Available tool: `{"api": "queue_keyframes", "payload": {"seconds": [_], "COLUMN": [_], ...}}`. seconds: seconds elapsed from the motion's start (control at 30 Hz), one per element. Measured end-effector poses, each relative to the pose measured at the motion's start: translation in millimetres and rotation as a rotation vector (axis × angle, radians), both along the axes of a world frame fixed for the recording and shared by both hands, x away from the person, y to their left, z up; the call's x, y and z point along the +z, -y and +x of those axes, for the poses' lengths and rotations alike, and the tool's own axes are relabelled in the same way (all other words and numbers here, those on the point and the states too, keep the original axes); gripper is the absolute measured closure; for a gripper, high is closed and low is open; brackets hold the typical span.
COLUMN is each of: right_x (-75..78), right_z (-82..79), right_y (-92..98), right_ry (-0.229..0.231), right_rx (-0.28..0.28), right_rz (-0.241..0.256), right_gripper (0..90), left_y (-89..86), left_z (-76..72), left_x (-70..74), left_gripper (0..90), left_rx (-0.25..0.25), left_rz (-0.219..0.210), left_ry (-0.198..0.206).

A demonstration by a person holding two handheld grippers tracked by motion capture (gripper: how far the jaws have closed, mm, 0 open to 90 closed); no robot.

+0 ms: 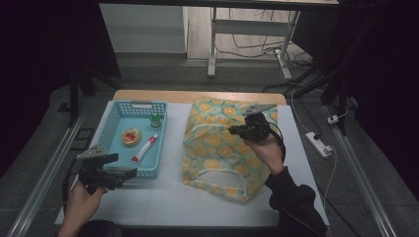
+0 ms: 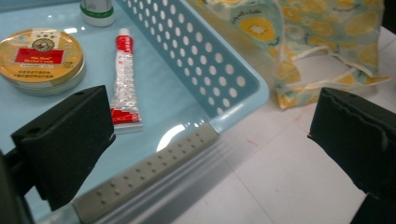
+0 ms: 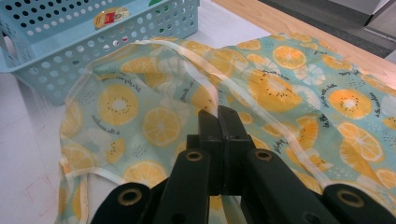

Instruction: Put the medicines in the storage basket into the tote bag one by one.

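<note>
A cloth bag (image 1: 217, 148) printed with orange slices lies at the table's middle right. My right gripper (image 1: 232, 130) is shut on its white-trimmed upper edge; in the right gripper view the jaws (image 3: 218, 114) meet on that trim and the bag (image 3: 140, 107) spreads beyond. A light blue perforated basket (image 1: 114, 118) stands at the left with a round gold tin (image 1: 131, 137), a red-and-white tube (image 1: 145, 148) and a small green-capped bottle (image 1: 156, 121) inside. My left gripper (image 1: 131, 173) is open at the basket's near right corner. The left gripper view shows the gripper (image 2: 211, 114) astride that corner (image 2: 210, 65).
The white tabletop (image 1: 163, 197) has free room in front of the basket and bag. A wooden strip (image 1: 197, 96) marks the far edge. A power strip (image 1: 318, 143) and cables lie on the floor at the right. Metal rails run along both sides.
</note>
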State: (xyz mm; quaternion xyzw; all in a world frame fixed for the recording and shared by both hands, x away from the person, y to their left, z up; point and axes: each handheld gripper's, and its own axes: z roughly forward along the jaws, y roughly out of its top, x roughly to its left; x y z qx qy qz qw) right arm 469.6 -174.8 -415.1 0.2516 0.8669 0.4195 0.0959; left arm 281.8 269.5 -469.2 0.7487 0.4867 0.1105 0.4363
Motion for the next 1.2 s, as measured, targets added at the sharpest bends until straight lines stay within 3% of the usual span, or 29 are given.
{"api": "queue_keyframes", "payload": {"seconds": [0.6, 0.93, 1.2], "right_x": [1.3, 1.2, 0.8], "right_z": [-0.8, -0.7, -0.3], "right_y": [0.3, 0.3, 0.7], "right_ry": [0.011, 0.013, 0.012], "right_rx": [0.000, 0.002, 0.001], "right_rz": [0.009, 0.010, 0.011], "right_gripper": [90.0, 90.0, 90.0], "left_y": [-1.4, -9.6, -10.9], "left_z": [37.7, 66.4, 87.3], "left_x": [5.4, 5.0, 4.3], "left_gripper": [0.0, 0.0, 0.0], "left_rx": [0.019, 0.041, 0.051], "left_rz": [0.077, 0.086, 0.122], "left_ry": [-0.047, -0.057, -0.066]}}
